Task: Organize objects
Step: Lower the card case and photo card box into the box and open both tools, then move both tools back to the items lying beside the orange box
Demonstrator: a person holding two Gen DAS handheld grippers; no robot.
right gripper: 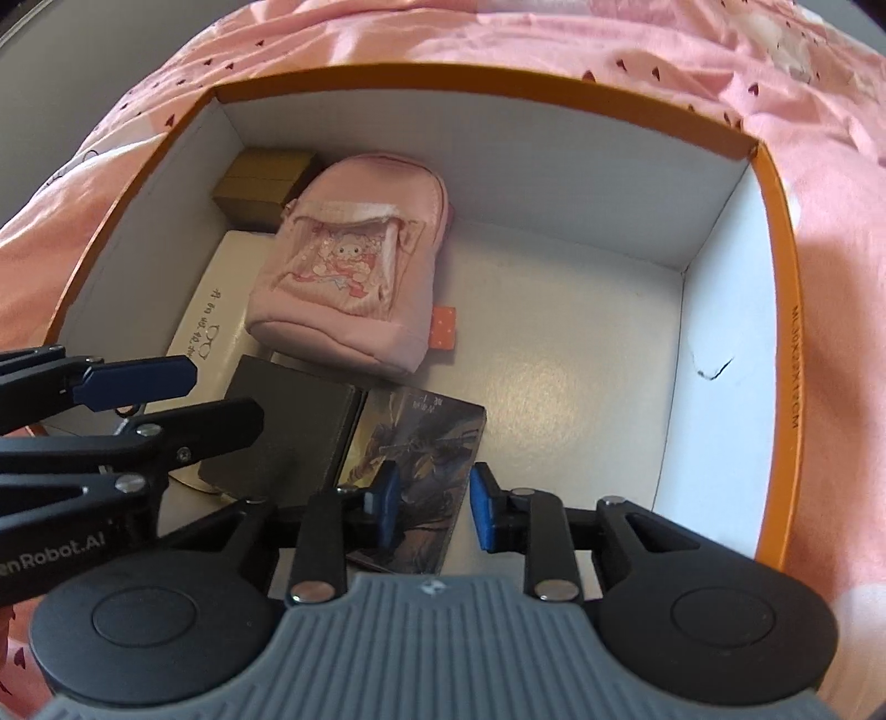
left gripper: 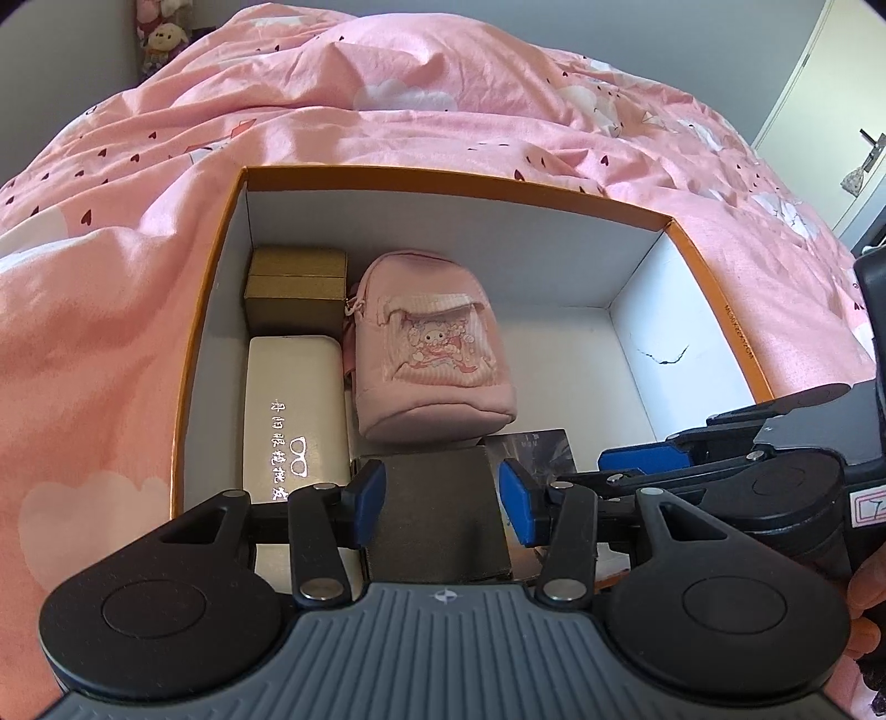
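An orange-rimmed white box (left gripper: 714, 288) (right gripper: 775, 310) lies on a pink bed. Inside it are a gold box (left gripper: 296, 291) (right gripper: 260, 180), a white glasses case (left gripper: 288, 410) (right gripper: 213, 299), a pink mini backpack pouch (left gripper: 429, 346) (right gripper: 349, 271), a dark grey box (left gripper: 437, 515) (right gripper: 288, 421) and a picture card pack (right gripper: 421, 459) (left gripper: 540, 443). My left gripper (left gripper: 443, 501) is open, its blue pads on either side of the dark grey box. My right gripper (right gripper: 434, 512) is open above the card pack, holding nothing.
The pink quilt (left gripper: 443, 99) surrounds the box. The box's right half (right gripper: 581, 376) has a bare white floor. A plush toy (left gripper: 163, 39) sits at the far left, and a door (left gripper: 830, 111) stands at the right.
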